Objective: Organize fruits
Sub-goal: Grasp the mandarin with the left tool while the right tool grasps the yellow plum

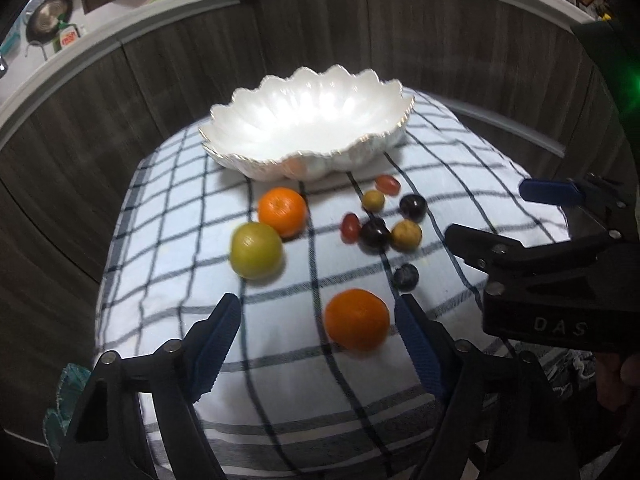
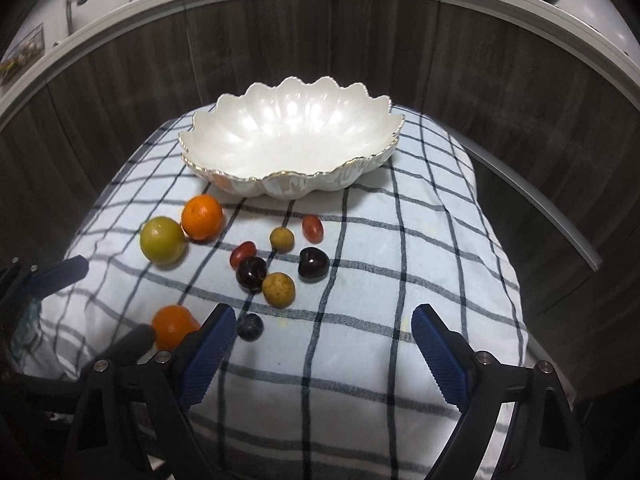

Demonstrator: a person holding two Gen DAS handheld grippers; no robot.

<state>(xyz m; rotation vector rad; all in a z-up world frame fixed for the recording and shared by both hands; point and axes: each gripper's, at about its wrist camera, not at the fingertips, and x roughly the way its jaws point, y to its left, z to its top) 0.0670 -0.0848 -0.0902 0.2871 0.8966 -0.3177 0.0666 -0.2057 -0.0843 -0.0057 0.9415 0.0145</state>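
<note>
Both claws are wide open and hold nothing: the left gripper [image 1: 318,344] hangs by a round orange fruit [image 1: 357,319], the right gripper [image 2: 324,354] above the checked white-and-blue cloth [image 2: 360,360]. The other fruits lie on the cloth before the white wavy-edged bowl [image 2: 292,136].

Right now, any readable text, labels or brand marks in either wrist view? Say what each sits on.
"DAS": raised letters on the black body of the right gripper, seen from the left wrist view; it may continue out of sight.
Red and white label on the green bottle on the back counter: too blurred to read.
Nothing else bears text.
</note>
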